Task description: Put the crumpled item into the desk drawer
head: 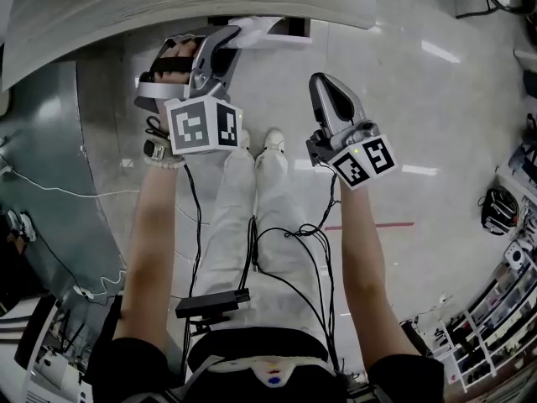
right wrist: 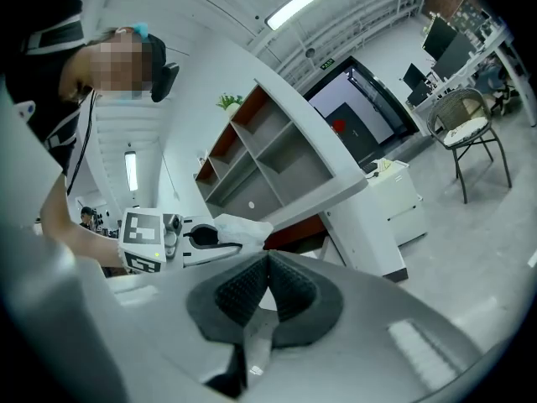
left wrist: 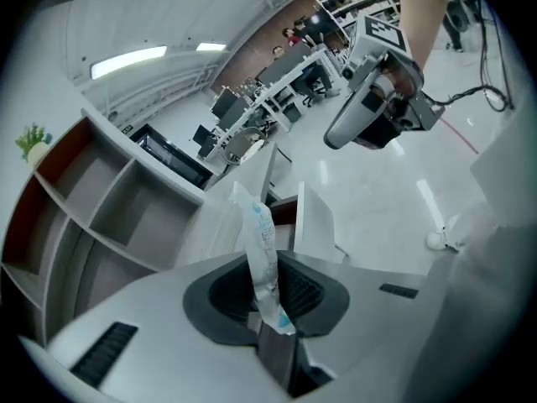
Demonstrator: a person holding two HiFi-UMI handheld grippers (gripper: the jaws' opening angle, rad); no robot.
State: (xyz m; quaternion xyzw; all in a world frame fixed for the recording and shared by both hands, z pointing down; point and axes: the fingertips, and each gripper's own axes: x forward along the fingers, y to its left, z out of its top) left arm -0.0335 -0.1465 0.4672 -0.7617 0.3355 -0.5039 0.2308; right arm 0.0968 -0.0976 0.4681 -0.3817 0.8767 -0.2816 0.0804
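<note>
Plainly, my left jaws (head: 228, 39) are part closed and pinching the crumpled item (left wrist: 262, 254), a thin, wrinkled white wrapper with a little blue print. I grip it by its lower end, so most of it stands out past the tips and can go in first; the pads press it from both sides, and the hold looks secure to me. I carry it high at the edge of the bench (head: 126, 7), just beside a white-rimmed dark opening that I take to be the drawer (head: 289, 25); how far it is pulled out I cannot tell. The wrapper is not inside; it hangs in the air at the front of that opening, touching nothing but my pads, as far as I can see.

My right jaws (head: 321, 81) are fully closed with nothing between them. I hold them level and off to the side, apart from the left, so they do not block the approach; I judge they are spare for now, perhaps to push the drawer shut afterwards.
</note>
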